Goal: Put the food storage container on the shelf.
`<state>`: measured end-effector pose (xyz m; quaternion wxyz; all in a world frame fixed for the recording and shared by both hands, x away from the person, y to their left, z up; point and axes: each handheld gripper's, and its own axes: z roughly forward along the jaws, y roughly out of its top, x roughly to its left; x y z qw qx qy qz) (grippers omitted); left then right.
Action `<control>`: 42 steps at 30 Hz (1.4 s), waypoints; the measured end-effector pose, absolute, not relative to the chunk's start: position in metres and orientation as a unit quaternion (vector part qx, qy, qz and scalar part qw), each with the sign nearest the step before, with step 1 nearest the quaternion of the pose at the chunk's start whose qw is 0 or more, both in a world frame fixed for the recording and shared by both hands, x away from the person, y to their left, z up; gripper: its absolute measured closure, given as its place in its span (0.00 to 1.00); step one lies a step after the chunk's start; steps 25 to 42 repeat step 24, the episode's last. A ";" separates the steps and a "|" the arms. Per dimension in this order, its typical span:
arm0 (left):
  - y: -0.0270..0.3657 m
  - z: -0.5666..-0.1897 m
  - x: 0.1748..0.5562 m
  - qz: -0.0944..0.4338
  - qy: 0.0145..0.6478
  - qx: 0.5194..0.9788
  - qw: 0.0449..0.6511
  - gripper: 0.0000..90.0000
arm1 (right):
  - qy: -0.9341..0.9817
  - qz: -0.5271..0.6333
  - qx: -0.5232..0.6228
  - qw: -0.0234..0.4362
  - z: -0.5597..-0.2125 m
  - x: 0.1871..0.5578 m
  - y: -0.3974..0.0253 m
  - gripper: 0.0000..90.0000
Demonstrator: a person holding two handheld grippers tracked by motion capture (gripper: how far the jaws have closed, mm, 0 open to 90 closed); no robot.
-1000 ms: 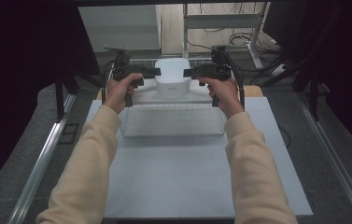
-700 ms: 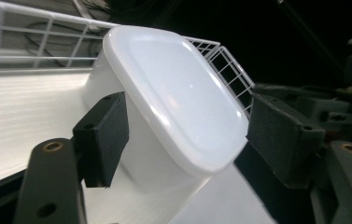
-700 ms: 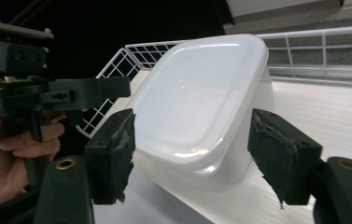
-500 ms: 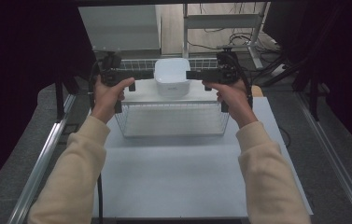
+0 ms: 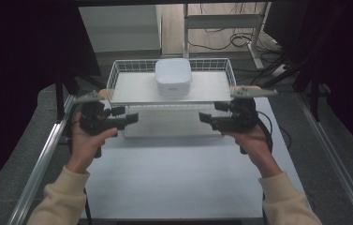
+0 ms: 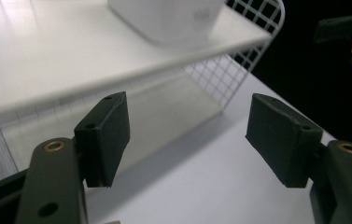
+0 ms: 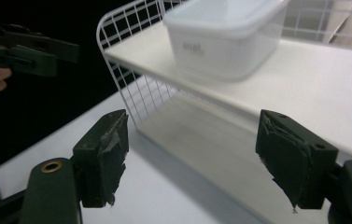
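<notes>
A white two-tier wire rack stands at the far side of the white table. A white lidded container sits in the middle of its upper shelf. My left gripper is open at the rack's front left corner, level with the lower shelf. My right gripper is open at the front right corner, pointing inward. In the left gripper view, the open left gripper faces the shelf and the container. In the right gripper view, the right gripper is open and empty below the container.
The white tabletop stretches bare between the rack and the person. Metal rails run along both sides of the table. Cables and desk legs lie on the floor behind the rack.
Both hands have moved apart from beside the container, then drawn back and down to the rack's front corners. The container stays on the upper shelf.
</notes>
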<state>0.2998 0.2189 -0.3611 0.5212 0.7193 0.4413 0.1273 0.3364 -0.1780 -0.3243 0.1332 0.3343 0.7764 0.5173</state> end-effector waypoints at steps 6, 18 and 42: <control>0.222 -0.409 0.270 0.111 0.441 0.729 0.512 0.34 | 0.780 0.511 0.318 0.173 -0.358 0.291 -0.208 0.26; 0.224 -0.463 0.256 0.089 0.467 0.744 0.471 0.31 | 0.791 0.461 0.366 0.165 -0.446 0.271 -0.238 0.25; 0.220 -0.465 0.257 0.088 0.462 0.747 0.469 0.30 | 0.779 0.480 0.360 0.180 -0.440 0.269 -0.240 0.25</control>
